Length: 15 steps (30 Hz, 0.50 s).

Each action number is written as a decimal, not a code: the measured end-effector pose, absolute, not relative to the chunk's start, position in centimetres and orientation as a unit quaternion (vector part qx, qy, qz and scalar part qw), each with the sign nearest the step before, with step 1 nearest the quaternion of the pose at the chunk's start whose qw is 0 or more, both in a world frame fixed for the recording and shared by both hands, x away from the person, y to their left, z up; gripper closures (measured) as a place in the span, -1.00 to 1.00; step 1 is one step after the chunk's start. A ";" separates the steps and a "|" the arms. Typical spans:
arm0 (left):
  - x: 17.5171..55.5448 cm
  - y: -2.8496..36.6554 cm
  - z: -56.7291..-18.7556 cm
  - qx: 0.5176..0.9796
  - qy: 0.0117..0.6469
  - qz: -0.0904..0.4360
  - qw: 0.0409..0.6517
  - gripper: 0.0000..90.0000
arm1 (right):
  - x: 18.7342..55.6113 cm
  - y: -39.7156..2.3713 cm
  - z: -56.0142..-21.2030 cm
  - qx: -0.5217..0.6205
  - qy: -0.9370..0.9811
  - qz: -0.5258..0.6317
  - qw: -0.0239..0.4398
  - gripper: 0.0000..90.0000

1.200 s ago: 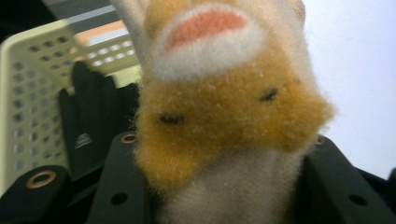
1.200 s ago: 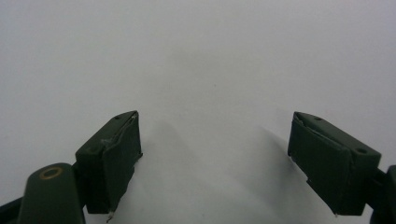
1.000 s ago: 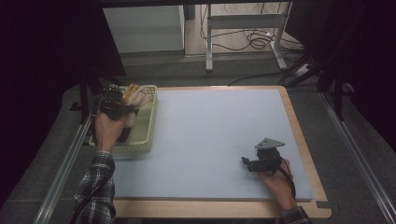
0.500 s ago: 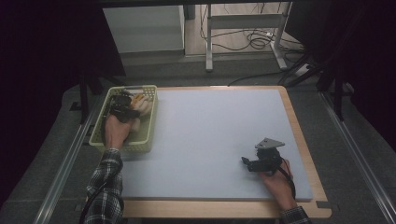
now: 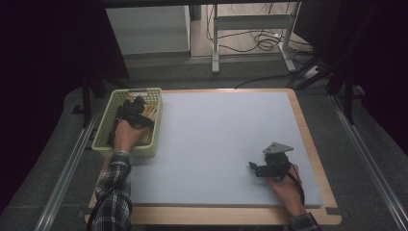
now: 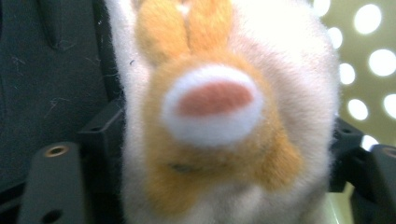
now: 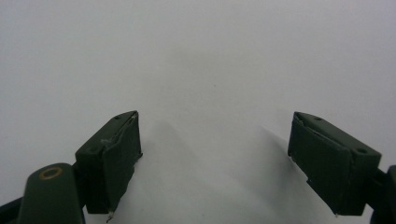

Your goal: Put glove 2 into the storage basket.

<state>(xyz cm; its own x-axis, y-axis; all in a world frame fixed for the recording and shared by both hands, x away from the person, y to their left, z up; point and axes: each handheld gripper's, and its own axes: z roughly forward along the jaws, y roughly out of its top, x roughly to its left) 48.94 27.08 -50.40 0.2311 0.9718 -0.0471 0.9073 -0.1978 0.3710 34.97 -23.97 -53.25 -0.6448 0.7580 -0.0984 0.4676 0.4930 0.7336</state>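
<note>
A white and orange plush toy (image 6: 219, 107) sits between the jaws of my left gripper (image 6: 224, 140). Those jaws have just been opening and now stand wide on either side of its fur without squeezing it. In the high view the left gripper (image 5: 138, 109) is down inside the pale green basket (image 5: 103, 126), with the plush toy (image 5: 150, 112) at the basket's right side. My right gripper (image 5: 254, 168) rests near the right front of the blue-grey mat (image 5: 226, 130). The right gripper (image 7: 215, 158) is open, with bare mat between its fingers.
The basket stands at the mat's left edge, partly off it. A wooden table border (image 5: 313, 144) frames the mat. Behind the table are a grey cabinet (image 5: 146, 29) and a metal stand (image 5: 250, 33) with cables on the floor.
My left hand has sunk into the basket with the plush toy, and its jaws have spread apart. The right hand has stayed where it was.
</note>
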 end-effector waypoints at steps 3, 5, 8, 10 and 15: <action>48.5 27.5 -49.5 0.768 0.606 0.098 0.181 -0.75 | 35.0 -24.0 -53.3 0.366 0.838 0.347 0.209 -0.63; 48.1 27.8 -48.6 0.769 0.599 0.101 0.198 -0.82 | 35.0 -24.0 -53.3 0.366 0.838 0.346 0.209 -0.63; 47.3 28.6 -46.8 0.761 0.591 0.109 0.244 -0.83 | 35.0 -24.0 -53.3 0.366 0.838 0.346 0.210 -0.63; 46.9 28.8 -46.3 0.758 0.589 0.115 0.256 -0.72 | 35.0 -24.0 -53.3 0.366 0.838 0.346 0.209 -0.63; 46.8 28.5 -47.3 0.777 0.577 0.112 0.224 -0.14 | 35.0 -24.0 -53.3 0.366 0.838 0.346 0.209 -0.63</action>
